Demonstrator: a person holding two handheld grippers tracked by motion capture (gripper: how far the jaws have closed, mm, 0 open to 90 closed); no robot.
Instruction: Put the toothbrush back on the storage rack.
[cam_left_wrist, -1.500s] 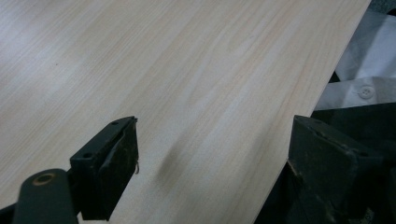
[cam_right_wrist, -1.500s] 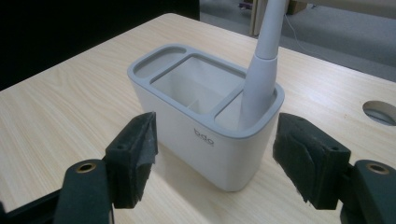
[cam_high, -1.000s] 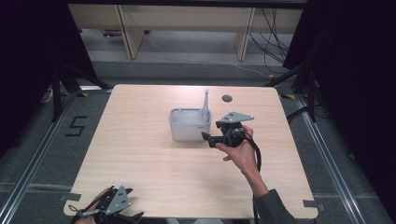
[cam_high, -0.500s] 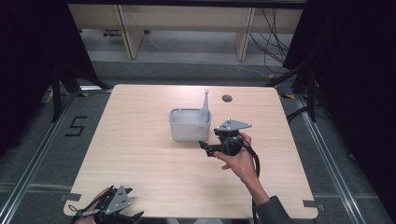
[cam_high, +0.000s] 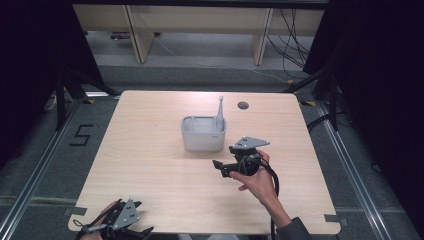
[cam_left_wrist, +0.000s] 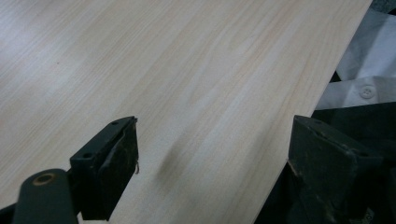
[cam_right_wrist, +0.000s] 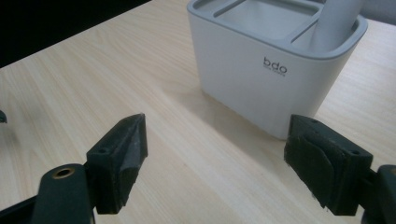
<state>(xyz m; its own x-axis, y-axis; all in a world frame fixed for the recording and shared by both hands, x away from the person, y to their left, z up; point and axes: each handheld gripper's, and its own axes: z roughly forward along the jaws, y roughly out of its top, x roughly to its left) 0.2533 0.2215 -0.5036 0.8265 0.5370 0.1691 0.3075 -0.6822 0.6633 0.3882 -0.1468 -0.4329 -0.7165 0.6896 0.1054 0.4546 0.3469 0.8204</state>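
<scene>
Toothbrush (cam_high: 219, 111) standing in bdo holder (cam_high: 202, 135); right gripper (cam_high: 220, 168) just beside holder, wide open, empty. Left gripper (cam_high: 130, 231) well apart, open, empty. Likely release step done; next, probably retreat.

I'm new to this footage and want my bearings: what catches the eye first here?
A white compartmented holder stands near the middle of the pale wooden table, with a slim grey toothbrush-like handle upright in its right-hand compartment. Just in front and to its right, the right tongs hover with jaws apart, empty, pointing left. The left tongs sit at the near left table edge, also open.
</scene>
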